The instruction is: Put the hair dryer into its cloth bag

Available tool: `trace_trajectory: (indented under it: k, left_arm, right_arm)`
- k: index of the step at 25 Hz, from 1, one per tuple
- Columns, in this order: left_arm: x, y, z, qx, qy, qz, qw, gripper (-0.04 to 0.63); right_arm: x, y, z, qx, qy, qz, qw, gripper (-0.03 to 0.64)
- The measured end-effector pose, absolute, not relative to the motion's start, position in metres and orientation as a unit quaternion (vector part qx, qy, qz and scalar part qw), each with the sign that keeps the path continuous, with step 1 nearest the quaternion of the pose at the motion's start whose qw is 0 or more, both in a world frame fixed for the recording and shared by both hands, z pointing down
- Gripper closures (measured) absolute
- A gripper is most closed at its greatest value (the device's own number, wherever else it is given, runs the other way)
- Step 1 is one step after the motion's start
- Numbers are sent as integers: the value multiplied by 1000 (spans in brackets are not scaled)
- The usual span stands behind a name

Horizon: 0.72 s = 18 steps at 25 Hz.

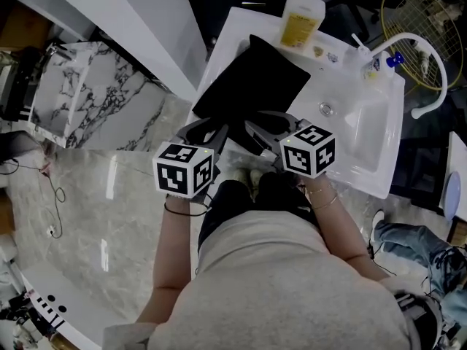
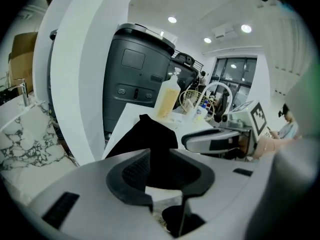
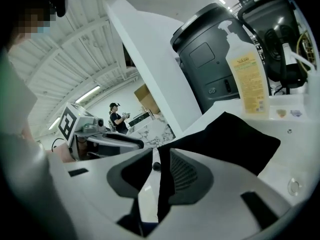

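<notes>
Cloth bag (image 1: 252, 86) is laid on the sink counter (image 1: 350, 152). Left gripper (image 2: 161, 170) and right gripper (image 3: 156, 175) are held open, its edge loose between both.

A black cloth bag (image 1: 252, 86) is lying just beyond both tongs, its near edge disappearing behind the left tongs (image 1: 215, 133) and right tongs (image 1: 257, 128); whatever is inside is not showing. Farther past it, a soap bottle (image 1: 300, 20) is being cut off at its pump top.

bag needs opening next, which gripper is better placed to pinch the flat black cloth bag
Right, likely: the black cloth bag's edge runs between the right gripper's parted jaws; left gripper sits by its corner.
</notes>
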State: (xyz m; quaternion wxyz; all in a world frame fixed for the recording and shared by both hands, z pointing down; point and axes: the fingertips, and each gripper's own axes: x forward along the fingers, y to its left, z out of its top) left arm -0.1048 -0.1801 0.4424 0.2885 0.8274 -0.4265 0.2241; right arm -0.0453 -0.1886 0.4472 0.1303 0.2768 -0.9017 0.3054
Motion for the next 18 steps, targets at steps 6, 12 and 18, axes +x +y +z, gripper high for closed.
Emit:
trace_trajectory:
  k: [6, 12, 18]
  left_arm:
    - [-106, -187, 403, 840, -441, 139, 283, 557]
    - [-100, -194, 368, 853, -449, 89, 251, 579]
    - [-102, -198, 334, 855, -454, 15, 251, 578]
  right_arm:
    - [-43, -199, 405, 287, -912, 285, 71, 548]
    - [-47, -196, 356, 259, -931, 254, 26, 617]
    - [-48, -193, 322, 257, -939, 227, -13, 618]
